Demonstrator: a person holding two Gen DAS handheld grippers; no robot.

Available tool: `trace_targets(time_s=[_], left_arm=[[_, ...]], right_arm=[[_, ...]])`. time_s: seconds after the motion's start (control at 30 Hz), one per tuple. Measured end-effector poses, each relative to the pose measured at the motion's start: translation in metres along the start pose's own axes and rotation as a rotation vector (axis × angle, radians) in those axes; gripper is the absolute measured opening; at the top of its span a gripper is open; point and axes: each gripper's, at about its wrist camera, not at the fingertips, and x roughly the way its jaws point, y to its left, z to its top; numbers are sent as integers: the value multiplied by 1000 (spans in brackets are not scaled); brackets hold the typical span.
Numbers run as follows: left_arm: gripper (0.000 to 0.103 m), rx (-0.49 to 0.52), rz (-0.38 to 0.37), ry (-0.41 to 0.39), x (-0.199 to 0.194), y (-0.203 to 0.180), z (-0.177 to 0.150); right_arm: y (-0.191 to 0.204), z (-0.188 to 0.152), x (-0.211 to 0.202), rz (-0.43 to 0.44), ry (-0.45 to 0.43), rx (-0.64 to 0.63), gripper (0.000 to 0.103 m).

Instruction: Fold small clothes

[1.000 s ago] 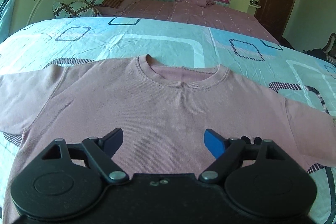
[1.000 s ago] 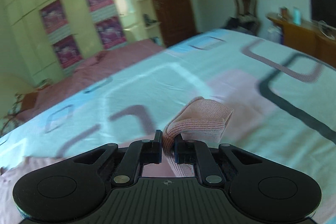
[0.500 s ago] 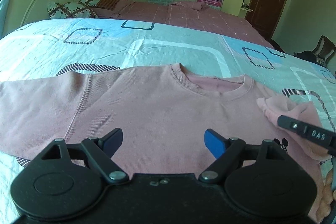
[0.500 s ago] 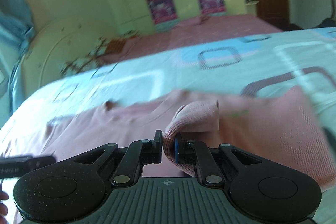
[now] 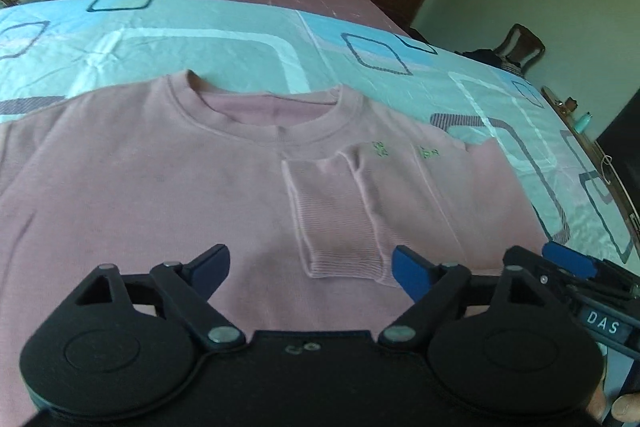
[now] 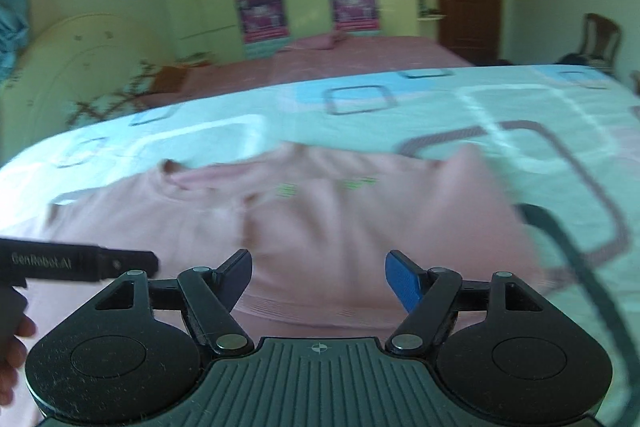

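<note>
The pink sweatshirt (image 5: 160,195) lies flat on the bed (image 5: 200,39), its sleeve (image 5: 340,219) folded across the chest; both the left hand-held gripper (image 5: 310,263) and right hand-held gripper (image 6: 318,271), whose jaws have just been opening, hover released, and this soft, limp knit looks best pinched at its ribbed edges.

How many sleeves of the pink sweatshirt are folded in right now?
1: the sleeve on the right lies folded across the chest, cuff toward the camera. The other sleeve runs off the left edge, unfolded as far as visible.

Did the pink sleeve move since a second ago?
Yes. The sleeve was carried in across the bedspread and now lies folded over the sweatshirt's chest, below the collar.
</note>
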Motion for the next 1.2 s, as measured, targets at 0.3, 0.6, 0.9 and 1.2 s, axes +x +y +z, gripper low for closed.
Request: trace_targets(time_s=[0.3,0.6,0.9,1.2], left_arm=[[11,-114,-51,16,42,-9,3],[6,-135,-106,-192,-16,-19,37],[6,-190,68,-265,-52,32,30],[6,-207,207,-153,-20,66,-13]], right_arm=[[-90,-24,-5,-171,47,95,73],[-112,-32,3,-143,65,110,73],[-102,-17,31,-74,85,104,32],[-104,-23,31,-93,107,84,9]])
